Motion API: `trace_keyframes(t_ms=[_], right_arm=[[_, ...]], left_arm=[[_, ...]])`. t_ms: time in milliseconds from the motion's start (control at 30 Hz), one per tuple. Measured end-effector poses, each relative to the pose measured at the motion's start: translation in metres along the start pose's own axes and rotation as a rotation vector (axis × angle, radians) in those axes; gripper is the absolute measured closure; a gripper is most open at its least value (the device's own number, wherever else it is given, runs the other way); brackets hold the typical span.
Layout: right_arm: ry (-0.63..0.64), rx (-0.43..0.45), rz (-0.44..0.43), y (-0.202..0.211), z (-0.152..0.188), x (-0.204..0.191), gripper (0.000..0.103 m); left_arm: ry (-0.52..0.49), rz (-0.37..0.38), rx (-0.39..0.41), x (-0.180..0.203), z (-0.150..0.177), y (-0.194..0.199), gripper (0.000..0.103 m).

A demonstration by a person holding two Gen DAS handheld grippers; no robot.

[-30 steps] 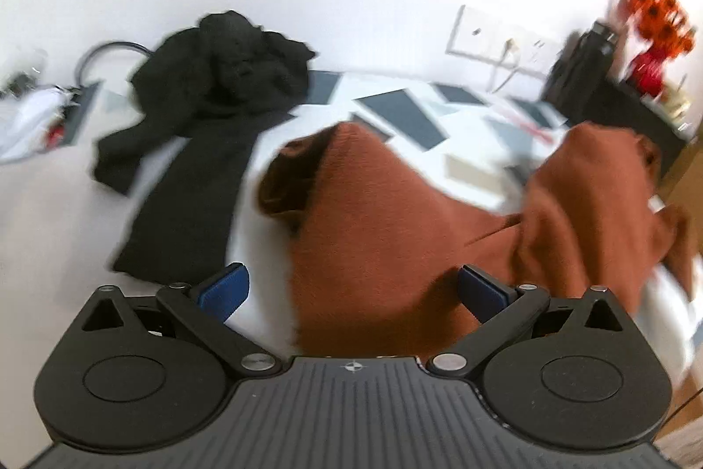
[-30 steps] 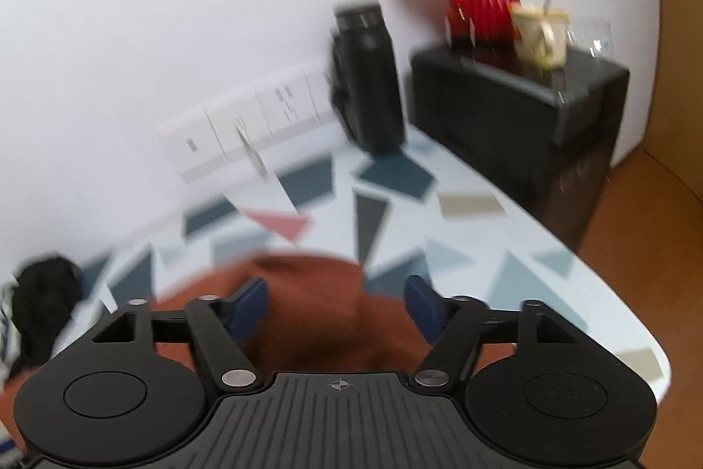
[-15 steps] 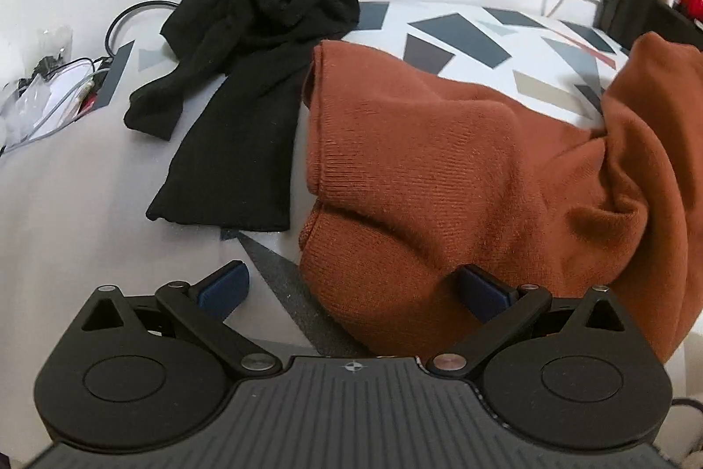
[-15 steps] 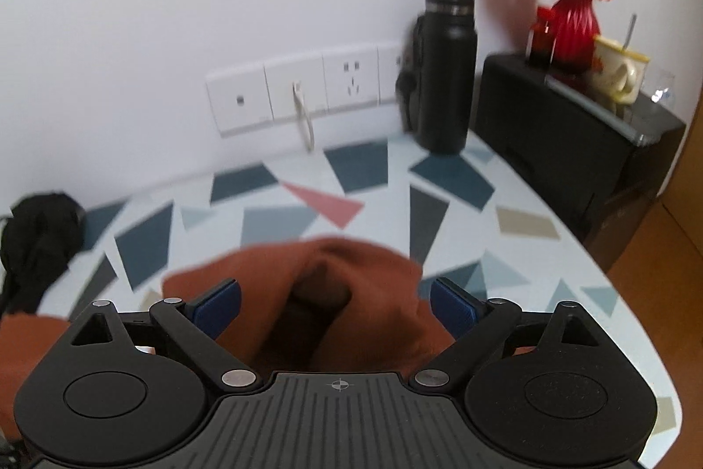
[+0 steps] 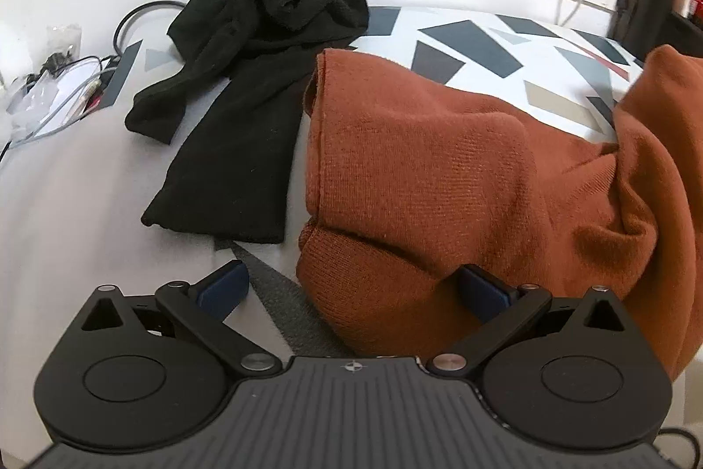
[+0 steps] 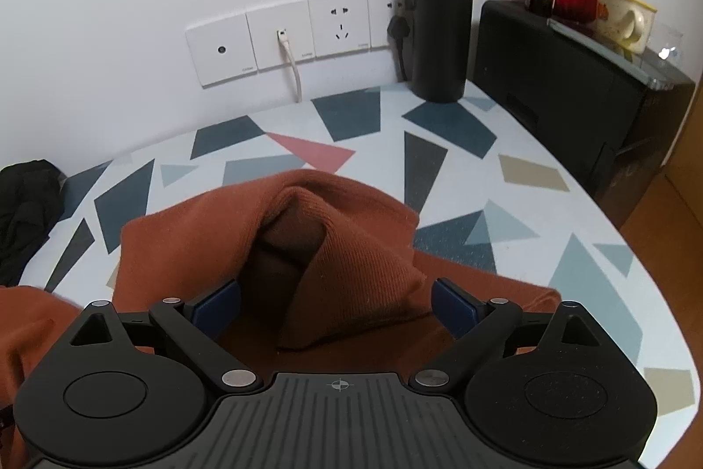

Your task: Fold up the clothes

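Rust-orange knitted sweater (image 5: 439, 179) lies bunched on the desk (image 6: 439, 126) with its geometric-patterned cover, and both grippers stand wide apart over it, gripping nothing. The left gripper (image 5: 351, 289) has the sweater's folded hem between its blue fingers (image 5: 224, 284). The right gripper (image 6: 336, 304) frames a raised, tunnel-like fold. From the left wrist, a crumpled black knit garment (image 5: 246, 73) lies at 11 o'clock, just beside the sweater. From the right wrist, a black cylindrical flask (image 6: 441, 16) stands at 1 o'clock by white wall sockets (image 6: 281, 42).
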State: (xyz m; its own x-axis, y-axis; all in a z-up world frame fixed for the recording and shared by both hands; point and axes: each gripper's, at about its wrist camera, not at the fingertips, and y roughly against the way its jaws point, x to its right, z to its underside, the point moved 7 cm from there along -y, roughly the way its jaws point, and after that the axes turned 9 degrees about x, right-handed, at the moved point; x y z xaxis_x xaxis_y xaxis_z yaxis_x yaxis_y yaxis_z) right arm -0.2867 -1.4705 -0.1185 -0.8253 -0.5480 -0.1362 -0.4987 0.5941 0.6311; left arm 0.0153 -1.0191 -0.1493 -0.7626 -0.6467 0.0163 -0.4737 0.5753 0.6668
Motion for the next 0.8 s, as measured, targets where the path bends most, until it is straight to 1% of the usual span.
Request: trace_keyframes(t_ms=[67,233,467,600,667,800], right_arm=[[-0.001,-0.007,-0.003,-0.002,0.002,0.000,0.011],[-0.015,-0.008,0.004,-0.005,0.005,0.004,0.011],[-0.071,0.011,0.010,-0.005,-0.002,0.020,0.009],[-0.143,0.030,0.004,-0.005,-0.014,0.037,0.009],[-0.170,0.040,-0.001,-0.006,-0.022,0.045,0.009],[-0.188,0.106,-0.019,0.004,-0.049,0.054,0.009]], left_arm=[[-0.003,0.003,0.005,0.000,0.000,-0.001,0.000],[-0.011,0.013,-0.011,0.000,-0.002,-0.003,0.000],[-0.016,0.017,0.019,0.000,-0.001,-0.002,0.000],[-0.023,0.026,0.038,0.000,0.000,-0.001,0.000],[-0.021,0.024,0.033,0.000,-0.001,-0.001,0.000],[-0.015,0.016,0.028,0.001,-0.001,-0.001,0.000]])
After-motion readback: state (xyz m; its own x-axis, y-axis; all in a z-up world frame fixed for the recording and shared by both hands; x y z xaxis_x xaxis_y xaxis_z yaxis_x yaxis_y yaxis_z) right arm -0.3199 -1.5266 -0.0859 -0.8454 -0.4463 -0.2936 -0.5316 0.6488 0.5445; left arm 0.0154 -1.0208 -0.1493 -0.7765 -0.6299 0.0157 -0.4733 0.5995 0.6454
